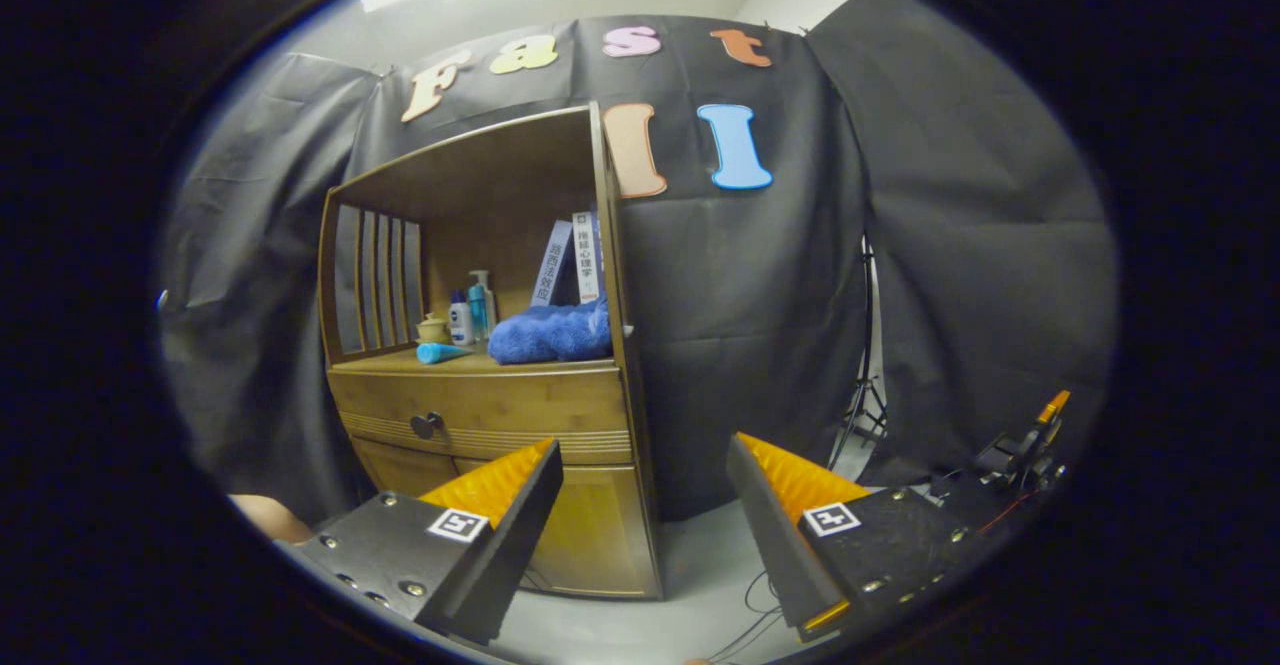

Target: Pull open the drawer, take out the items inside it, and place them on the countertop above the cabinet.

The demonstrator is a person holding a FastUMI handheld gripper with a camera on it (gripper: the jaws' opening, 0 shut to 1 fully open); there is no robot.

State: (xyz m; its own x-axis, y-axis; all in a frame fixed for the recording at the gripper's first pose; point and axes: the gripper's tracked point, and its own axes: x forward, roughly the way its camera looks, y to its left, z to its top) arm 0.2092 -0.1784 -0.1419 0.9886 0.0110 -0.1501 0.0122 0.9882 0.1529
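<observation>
Fingers of the handheld two-finger gripper stand spread wide apart, holding nothing and touching nothing; only air and the pale floor lie between them. Beyond the left finger stands the tall bamboo-coloured wooden cabinet, well ahead of the tool. Its single drawer, with one dark round knob, is shut, so whatever lies inside is hidden. Below the drawer, the lower cabinet door is partly covered by the left finger.

On the countertop above the drawer I count one fluffy blue cloth, one light-blue tube lying on its side, one small cream lidded pot, and two or three small bottles crowded together, too small to separate surely. Two upright books lean behind the cloth. Four slats form the shelf's left side.

A thin tripod stand shows at the edge of the black cloth wall, partly tucked behind it. Loose cables trail on the floor between the fingers.
</observation>
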